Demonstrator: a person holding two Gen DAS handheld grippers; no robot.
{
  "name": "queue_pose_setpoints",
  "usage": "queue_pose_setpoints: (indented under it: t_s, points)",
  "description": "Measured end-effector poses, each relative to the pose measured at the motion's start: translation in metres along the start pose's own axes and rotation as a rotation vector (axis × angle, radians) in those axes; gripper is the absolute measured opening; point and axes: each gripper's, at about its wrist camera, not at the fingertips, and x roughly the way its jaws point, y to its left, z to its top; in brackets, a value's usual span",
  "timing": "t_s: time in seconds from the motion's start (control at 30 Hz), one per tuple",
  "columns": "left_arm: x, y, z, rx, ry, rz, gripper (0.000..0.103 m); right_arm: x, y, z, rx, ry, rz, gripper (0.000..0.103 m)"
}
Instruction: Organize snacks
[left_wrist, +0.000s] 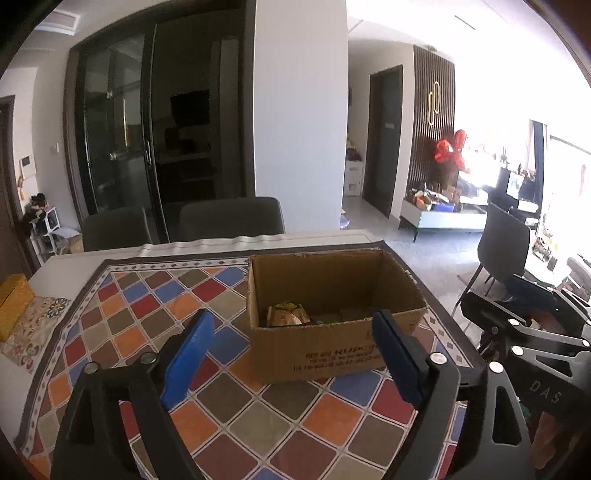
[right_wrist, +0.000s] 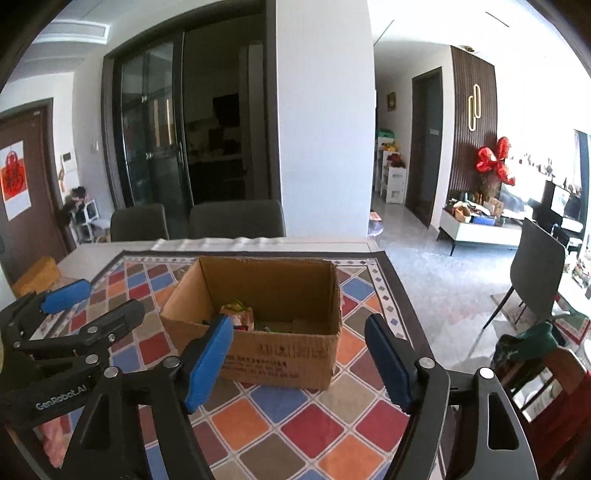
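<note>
Both claws spread wide, empty, above the bench.
Left claw (left_wrist: 291, 354) and right claw (right_wrist: 299, 360) face the cardboard box (left_wrist: 332, 314) holding snack packets (left_wrist: 288, 315).

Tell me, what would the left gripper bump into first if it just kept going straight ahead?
Probably the cardboard box. The left gripper points at its near wall with open, empty jaws and only patterned tablecloth between, though the depth is hard to judge.

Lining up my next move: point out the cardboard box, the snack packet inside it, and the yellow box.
cardboard box (right_wrist: 280, 360): right wrist view, front wall.
snack packet (left_wrist: 288, 315): left wrist view, top face.
yellow box (left_wrist: 13, 304): left wrist view, lid.
</note>
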Motion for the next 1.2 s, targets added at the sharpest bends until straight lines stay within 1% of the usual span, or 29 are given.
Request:
queue_pose_setpoints:
  t_s: [0.07, 0.13, 0.23, 0.3, 0.4, 0.47, 0.6, 0.87, 1.2]
  points:
    - [-0.01, 0.0, -0.006, 0.007, -0.008, -0.001, 0.091, -0.009, 0.001, -0.004, 0.002, -0.012, -0.003, 0.075]
    - [-0.02, 0.0, -0.012, 0.005, -0.019, -0.002, 0.095, -0.017, 0.002, -0.008, 0.002, -0.018, -0.001, 0.076]
    - [-0.033, -0.001, -0.017, 0.005, -0.038, -0.002, 0.098, -0.031, 0.003, -0.015, 0.008, -0.03, 0.004, 0.077]
    - [-0.045, -0.002, -0.021, 0.009, -0.055, 0.0, 0.101, -0.039, 0.004, -0.02, 0.009, -0.037, 0.005, 0.082]
    - [-0.06, -0.003, -0.027, 0.011, -0.077, 0.006, 0.103, -0.055, 0.004, -0.028, 0.016, -0.052, -0.004, 0.085]
    - [-0.068, -0.003, -0.03, 0.014, -0.088, 0.012, 0.103, -0.062, 0.004, -0.031, 0.011, -0.062, -0.012, 0.085]
    - [-0.081, -0.005, -0.035, 0.016, -0.106, 0.018, 0.103, -0.076, 0.003, -0.037, 0.015, -0.076, -0.025, 0.089]
    - [-0.096, -0.008, -0.042, 0.025, -0.127, 0.008, 0.103, -0.098, 0.002, -0.044, 0.02, -0.108, -0.012, 0.089]
    - [-0.11, -0.008, -0.042, 0.025, -0.17, 0.022, 0.103, -0.11, 0.006, -0.046, 0.006, -0.133, -0.015, 0.089]
